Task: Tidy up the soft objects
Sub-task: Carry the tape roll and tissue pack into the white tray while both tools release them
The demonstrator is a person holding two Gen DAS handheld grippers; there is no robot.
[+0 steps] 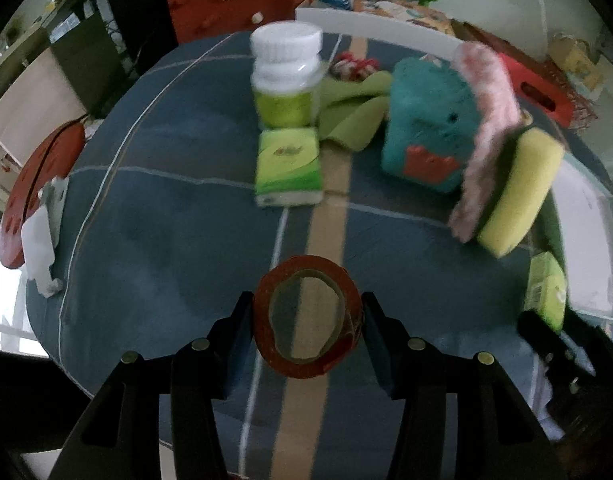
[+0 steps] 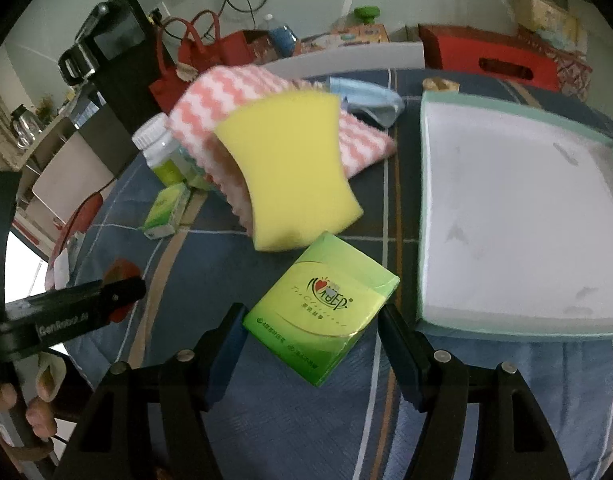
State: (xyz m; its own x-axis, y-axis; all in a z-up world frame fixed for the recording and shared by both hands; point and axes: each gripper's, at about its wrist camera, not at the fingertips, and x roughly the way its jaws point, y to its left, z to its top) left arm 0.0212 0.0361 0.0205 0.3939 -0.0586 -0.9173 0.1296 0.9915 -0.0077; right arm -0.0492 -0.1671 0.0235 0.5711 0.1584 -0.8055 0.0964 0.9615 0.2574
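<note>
Left gripper: its jaws stood about half open and pressed on either side of a red tape roll, whose ring looked squeezed out of round. It was lifted off the blue plaid tabletop.
Right gripper: its jaws stood fairly wide and bracketed a green tissue pack. The pack sat skewed between them with one corner by the left jaw; I could not tell if both pads pressed on it.
Tissue pack's axis: its long side ran on a slant from near-left to far-right of the jaws, not square to them.
Tray: pale and empty, with a green rim, just to the right of the right gripper's jaws and close beside the pack.
Turning relation: the tray lay to the right of the pack, so the right hand was the nearer one; judged from this, a short carry rightward over the rim would have placed it.
Other soft things: a yellow sponge leaned on a pink striped cloth, just beyond the pack.
Left gripper's way: the second tissue pack lay straight ahead of its jaws.
Risk: the skewed pack could have twisted out of the jaws.
</note>
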